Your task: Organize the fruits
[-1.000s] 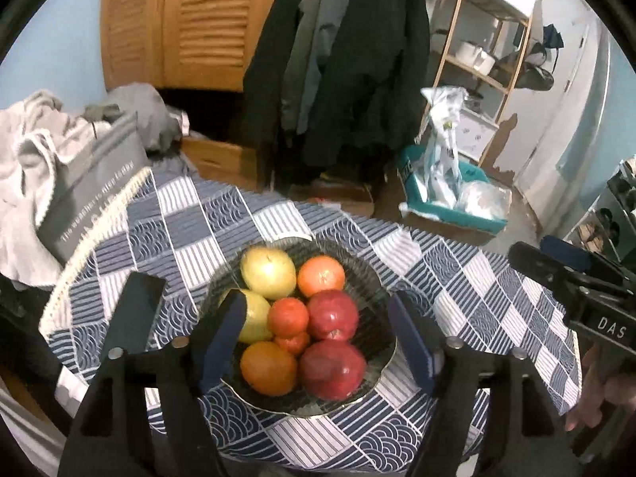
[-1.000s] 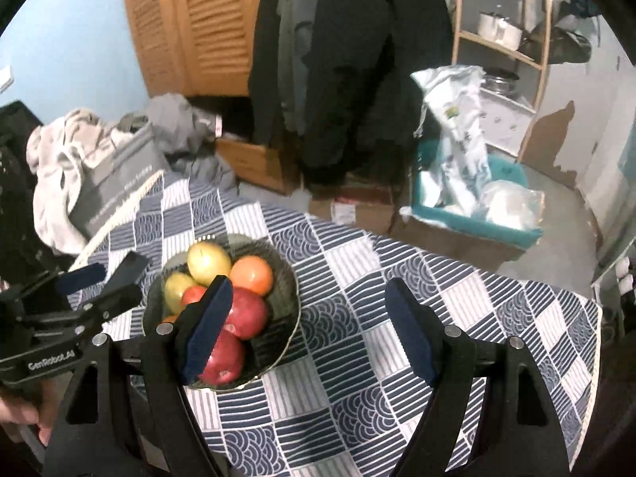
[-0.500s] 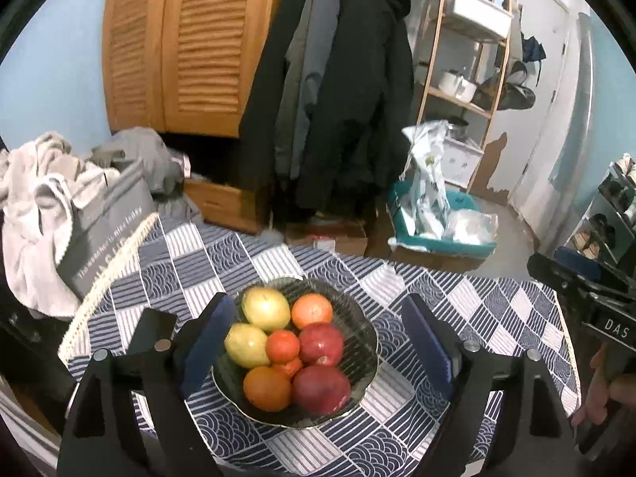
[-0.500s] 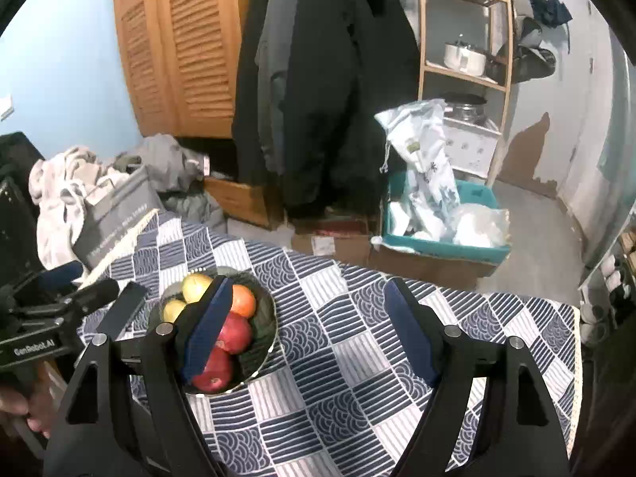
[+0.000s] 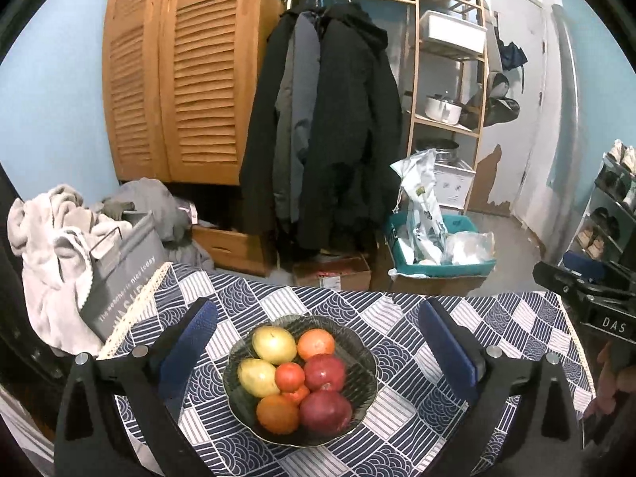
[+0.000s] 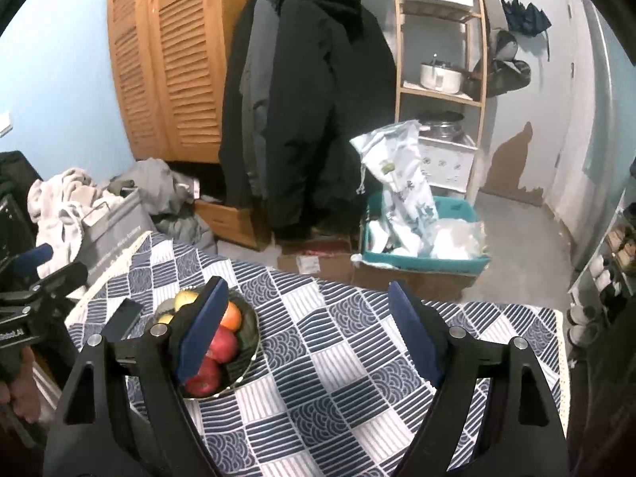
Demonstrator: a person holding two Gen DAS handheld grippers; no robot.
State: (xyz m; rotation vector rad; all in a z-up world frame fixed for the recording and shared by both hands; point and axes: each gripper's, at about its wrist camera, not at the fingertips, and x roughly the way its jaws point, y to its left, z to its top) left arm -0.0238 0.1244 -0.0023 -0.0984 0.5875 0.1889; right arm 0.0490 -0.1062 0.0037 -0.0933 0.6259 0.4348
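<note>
Both grippers have pulled back from the dark glass fruit bowl (image 5: 359, 351); left gripper (image 5: 318, 348) and right gripper (image 6: 308, 326) gape empty. Fruit seems gathered; at 6 o'clock a red apple (image 5: 325, 411) invites any next pick.

The left wrist camera looks down and forward from above the near table edge, the dark glass fruit bowl (image 5: 359, 351) centred close below. The right wrist camera sits further right and somewhat higher, with that bowl (image 6: 249, 332) low left. Both share the blue-and-white patterned tablecloth (image 5: 401, 318), hanging black coats (image 6: 318, 99) and louvred wooden doors (image 5: 179, 75).
</note>
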